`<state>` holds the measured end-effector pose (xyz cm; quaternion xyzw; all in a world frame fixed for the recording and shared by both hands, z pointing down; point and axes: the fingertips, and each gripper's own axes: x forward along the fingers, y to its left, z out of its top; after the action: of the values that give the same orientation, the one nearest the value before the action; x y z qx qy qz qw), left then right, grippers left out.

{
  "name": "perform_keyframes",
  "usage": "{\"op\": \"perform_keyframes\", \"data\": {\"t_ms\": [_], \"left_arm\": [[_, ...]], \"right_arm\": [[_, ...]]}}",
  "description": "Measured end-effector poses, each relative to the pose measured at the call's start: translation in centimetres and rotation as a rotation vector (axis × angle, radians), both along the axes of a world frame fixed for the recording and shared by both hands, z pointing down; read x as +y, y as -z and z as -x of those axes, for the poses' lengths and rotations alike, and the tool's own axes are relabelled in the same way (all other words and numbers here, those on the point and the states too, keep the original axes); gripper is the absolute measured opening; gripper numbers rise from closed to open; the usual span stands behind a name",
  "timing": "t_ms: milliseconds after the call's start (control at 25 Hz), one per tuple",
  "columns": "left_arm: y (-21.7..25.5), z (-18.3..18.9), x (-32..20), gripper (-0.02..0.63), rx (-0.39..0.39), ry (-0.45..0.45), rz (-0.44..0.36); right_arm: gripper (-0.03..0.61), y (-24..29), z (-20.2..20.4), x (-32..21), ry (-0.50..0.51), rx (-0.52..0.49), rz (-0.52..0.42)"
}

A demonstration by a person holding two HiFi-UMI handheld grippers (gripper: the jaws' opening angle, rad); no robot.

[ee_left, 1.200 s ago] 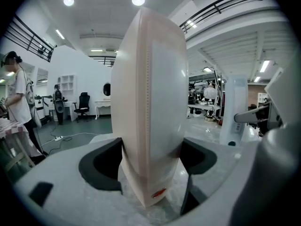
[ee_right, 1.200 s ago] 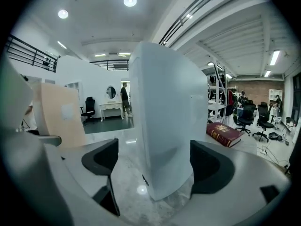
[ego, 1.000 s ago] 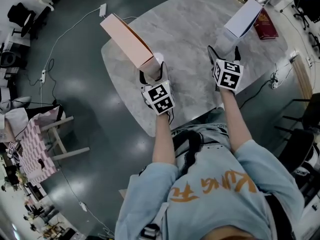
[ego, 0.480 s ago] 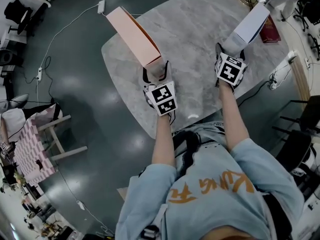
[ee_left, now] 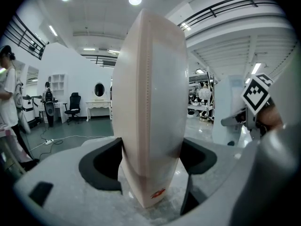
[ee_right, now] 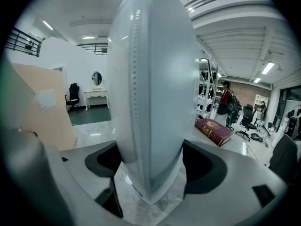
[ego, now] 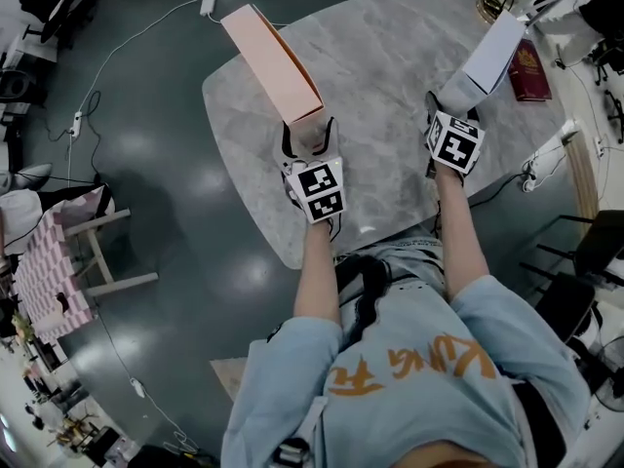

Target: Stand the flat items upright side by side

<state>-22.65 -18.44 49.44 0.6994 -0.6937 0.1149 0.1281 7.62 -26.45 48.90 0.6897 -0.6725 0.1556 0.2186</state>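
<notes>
A flat pink box (ego: 271,61) stands on its narrow end on the marble table (ego: 380,57), leaning away from me. My left gripper (ego: 308,136) is shut on its near lower end, and the left gripper view shows both pads against the pink box (ee_left: 150,102). A flat white box (ego: 492,55) stands the same way to the right. My right gripper (ego: 450,105) holds its lower end. Its jaws have just been closing, with the white box (ee_right: 150,102) between them and touching both pads. A wide stretch of table separates the two boxes.
A dark red book (ego: 529,62) lies flat just right of the white box, also visible as the red book (ee_right: 214,131). A gold object (ego: 492,6) sits at the table's far right. The table edge runs close behind both grippers. Cables (ego: 117,66) lie on the floor at left.
The right gripper has shifted a little with the white box, which now looks steeper and more edge-on. The left gripper and pink box have hardly moved.
</notes>
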Motion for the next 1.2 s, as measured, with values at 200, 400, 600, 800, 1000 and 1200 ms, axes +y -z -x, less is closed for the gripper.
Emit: {"op": "perform_keyframes", "data": {"t_ms": [200, 400, 600, 800, 1000, 1200], "left_arm": [[0.0, 0.4, 0.4, 0.388, 0.016, 0.019, 0.007], [-0.1, 0.5, 0.9, 0.385, 0.038, 0.034, 0.010], [0.2, 0.2, 1.1, 0.382, 0.062, 0.041, 0.000], [-0.1, -0.4, 1.4, 0.380, 0.062, 0.037, 0.001], [-0.4, -0.8, 1.8, 0.379, 0.052, 0.031, 0.016], [-0.2, -1.4, 2.2, 0.379, 0.060, 0.035, 0.008]], "right_arm": [[0.393, 0.0, 1.6, -0.1, 0.083, -0.024, -0.022], [0.390, 0.0, 3.3, -0.1, 0.180, -0.041, -0.044], [0.387, 0.2, 5.5, -0.1, 0.290, -0.066, -0.063], [0.385, 0.0, 7.7, 0.3, 0.397, -0.082, -0.069], [0.387, 0.1, 9.9, 0.9, 0.499, -0.095, -0.072], [0.385, 0.1, 11.6, 1.6, 0.596, -0.098, -0.071]]}}
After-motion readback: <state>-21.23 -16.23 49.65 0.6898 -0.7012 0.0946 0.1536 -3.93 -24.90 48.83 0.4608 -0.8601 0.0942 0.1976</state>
